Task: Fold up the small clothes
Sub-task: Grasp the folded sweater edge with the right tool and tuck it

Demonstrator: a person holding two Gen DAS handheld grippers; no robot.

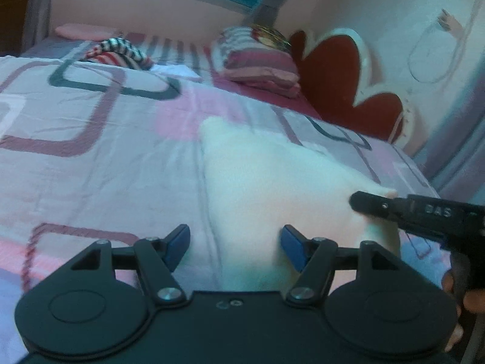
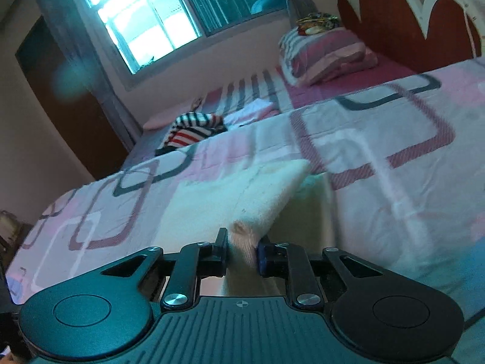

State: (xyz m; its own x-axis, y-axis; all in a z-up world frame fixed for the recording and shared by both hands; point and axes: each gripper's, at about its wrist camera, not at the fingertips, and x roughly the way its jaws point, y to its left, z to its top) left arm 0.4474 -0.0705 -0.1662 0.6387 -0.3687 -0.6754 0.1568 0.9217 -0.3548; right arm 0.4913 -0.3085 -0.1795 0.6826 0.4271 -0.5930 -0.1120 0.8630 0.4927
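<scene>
A small white garment (image 1: 272, 182) lies on the patterned bedspread (image 1: 91, 151). My left gripper (image 1: 235, 247) is open, its blue-tipped jaws spread just above the garment's near edge, holding nothing. My right gripper (image 1: 357, 201) reaches in from the right and pinches the garment's right corner. In the right wrist view the right gripper (image 2: 242, 250) is shut on a bunched pinkish-white corner of the garment (image 2: 230, 200), lifting that edge off the bedspread (image 2: 379, 182).
A striped black, white and red garment (image 1: 118, 50) lies at the far side of the bed, also in the right wrist view (image 2: 191, 127). Stacked striped pillows (image 1: 257, 60) sit by the red and white headboard (image 1: 342, 82). A window (image 2: 157, 15) and a dark door (image 2: 69, 97) are beyond.
</scene>
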